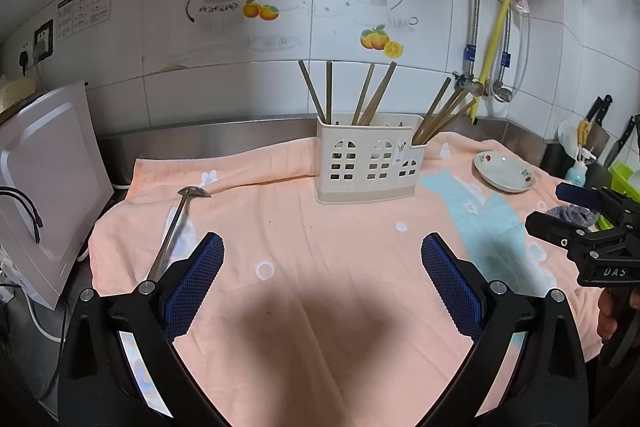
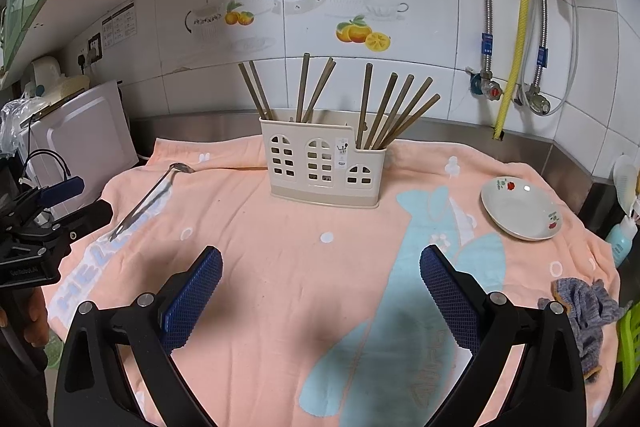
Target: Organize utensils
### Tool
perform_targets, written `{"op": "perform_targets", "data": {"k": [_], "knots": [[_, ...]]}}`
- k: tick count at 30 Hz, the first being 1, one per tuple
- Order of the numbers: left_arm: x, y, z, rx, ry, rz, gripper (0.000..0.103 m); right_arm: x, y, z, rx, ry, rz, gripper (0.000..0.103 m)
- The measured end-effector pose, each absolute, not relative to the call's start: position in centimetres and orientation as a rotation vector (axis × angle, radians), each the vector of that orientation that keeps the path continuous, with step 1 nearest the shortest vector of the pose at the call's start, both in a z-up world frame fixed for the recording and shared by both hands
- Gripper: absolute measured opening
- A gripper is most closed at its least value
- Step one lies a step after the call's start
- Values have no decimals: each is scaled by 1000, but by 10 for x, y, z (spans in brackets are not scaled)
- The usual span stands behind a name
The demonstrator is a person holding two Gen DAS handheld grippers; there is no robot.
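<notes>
1. Ahead of both pairs of fingers, on a peach towel (image 1: 320, 247) with a pale blue whale print, stands a cream plastic holder (image 1: 370, 163) with window-shaped cut-outs, upright near the back wall.
2. Wooden chopsticks (image 1: 366, 95) stand in the holder, handles up; some lean left, some right, and a separate bunch in the lower right compartment tilts toward the right.
3. Left of the left gripper's fingers lies a metal ladle (image 1: 174, 227), thin and shiny, flat on the towel.
4. Its long axis runs diagonally: the bowl end (image 1: 194, 191) points away toward the wall, and the handle end comes back just beside the left finger (image 1: 196, 283) of the left gripper; whether they touch I cannot tell.
5. Seen from the right wrist, the ladle (image 2: 150, 199) lies far to the left of that gripper's fingers, well apart from them, near the left gripper (image 2: 60, 203).
6. The left gripper (image 1: 322, 283) has its blue-padded fingers spread wide, holding nothing, above bare towel.
7. The right gripper (image 2: 320, 291) likewise has its fingers wide apart and empty, above the whale print.
8. Right of the fingers sits a small white dish (image 2: 520, 209) with red flower marks, and nearer, a grey knitted cloth (image 2: 584, 311) at the towel's edge.
</notes>
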State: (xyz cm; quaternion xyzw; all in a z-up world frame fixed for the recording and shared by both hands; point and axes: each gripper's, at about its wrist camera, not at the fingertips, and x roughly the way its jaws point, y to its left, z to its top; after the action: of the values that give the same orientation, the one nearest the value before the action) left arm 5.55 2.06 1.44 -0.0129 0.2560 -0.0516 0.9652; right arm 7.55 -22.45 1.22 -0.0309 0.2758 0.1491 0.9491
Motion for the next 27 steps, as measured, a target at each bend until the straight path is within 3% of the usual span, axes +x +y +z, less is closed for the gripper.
{"op": "perform_targets", "data": {"k": [27], "knots": [[58, 12, 11, -16, 530, -109, 98, 78, -223, 10, -64, 565, 303, 96]]}}
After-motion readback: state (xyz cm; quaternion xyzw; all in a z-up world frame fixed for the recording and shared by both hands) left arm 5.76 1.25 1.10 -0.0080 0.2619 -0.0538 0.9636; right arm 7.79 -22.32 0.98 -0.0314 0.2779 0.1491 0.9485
